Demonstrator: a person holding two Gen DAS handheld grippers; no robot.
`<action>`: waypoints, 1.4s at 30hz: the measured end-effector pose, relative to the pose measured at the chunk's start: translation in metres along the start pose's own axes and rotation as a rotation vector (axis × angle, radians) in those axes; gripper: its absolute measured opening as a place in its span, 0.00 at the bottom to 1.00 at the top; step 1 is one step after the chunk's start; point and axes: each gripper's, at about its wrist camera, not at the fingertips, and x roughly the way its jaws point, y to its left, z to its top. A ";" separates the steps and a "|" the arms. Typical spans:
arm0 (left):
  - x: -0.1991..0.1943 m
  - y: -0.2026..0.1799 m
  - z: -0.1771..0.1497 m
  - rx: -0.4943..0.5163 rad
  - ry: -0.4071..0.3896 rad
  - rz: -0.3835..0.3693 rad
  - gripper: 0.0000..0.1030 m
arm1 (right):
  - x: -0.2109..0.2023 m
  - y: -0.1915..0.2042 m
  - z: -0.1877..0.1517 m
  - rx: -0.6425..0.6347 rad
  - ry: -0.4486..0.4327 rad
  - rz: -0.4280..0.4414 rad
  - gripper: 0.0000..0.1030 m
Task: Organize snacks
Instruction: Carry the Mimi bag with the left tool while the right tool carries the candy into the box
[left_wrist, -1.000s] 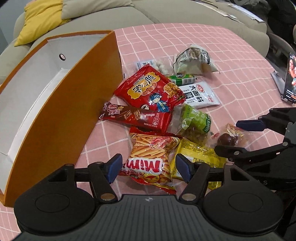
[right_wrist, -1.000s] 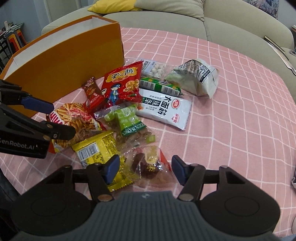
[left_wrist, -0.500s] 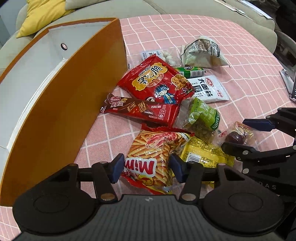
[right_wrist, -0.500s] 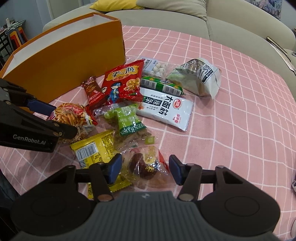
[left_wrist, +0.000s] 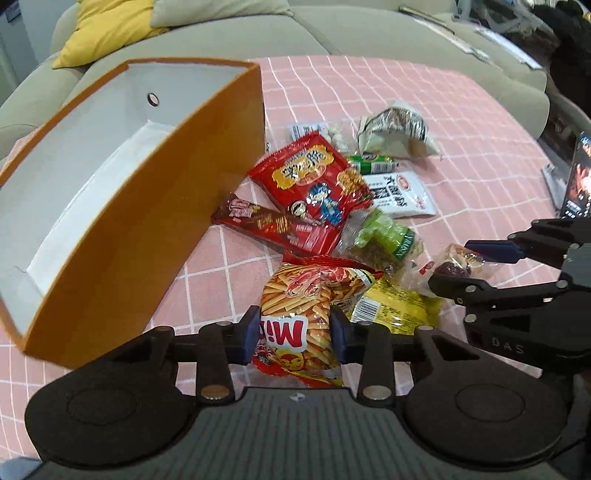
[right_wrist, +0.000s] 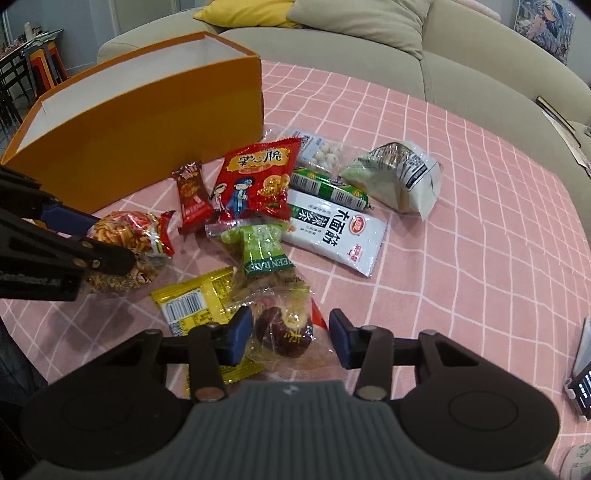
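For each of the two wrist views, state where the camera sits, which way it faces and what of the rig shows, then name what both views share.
Left wrist: sits behind the left gripper, facing the Mimi stick bag and orange box; the right gripper shows at right.
Right wrist: sits behind the right gripper, facing the date packet; the left gripper shows at left.
Shared: the snack pile, box and pink tablecloth.

Beige sofa (right_wrist: 480, 74) w/ yellow cushion (left_wrist: 99, 33), pink checked tablecloth (right_wrist: 480, 221)

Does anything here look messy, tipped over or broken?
Nothing looks torn or spilled. The snack packets lie in a loose overlapping heap beside the orange box, not in it: the red bag covers the green raisin pack, which overlaps the yellow packet.
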 end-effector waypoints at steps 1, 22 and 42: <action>-0.006 0.000 -0.001 -0.005 -0.012 0.000 0.42 | -0.003 0.000 0.000 0.003 -0.006 -0.001 0.42; -0.108 0.018 -0.005 -0.056 -0.274 0.017 0.42 | -0.077 0.020 0.015 0.012 -0.178 0.029 0.42; -0.125 0.095 0.033 -0.064 -0.299 0.153 0.41 | -0.078 0.100 0.130 -0.169 -0.303 0.193 0.42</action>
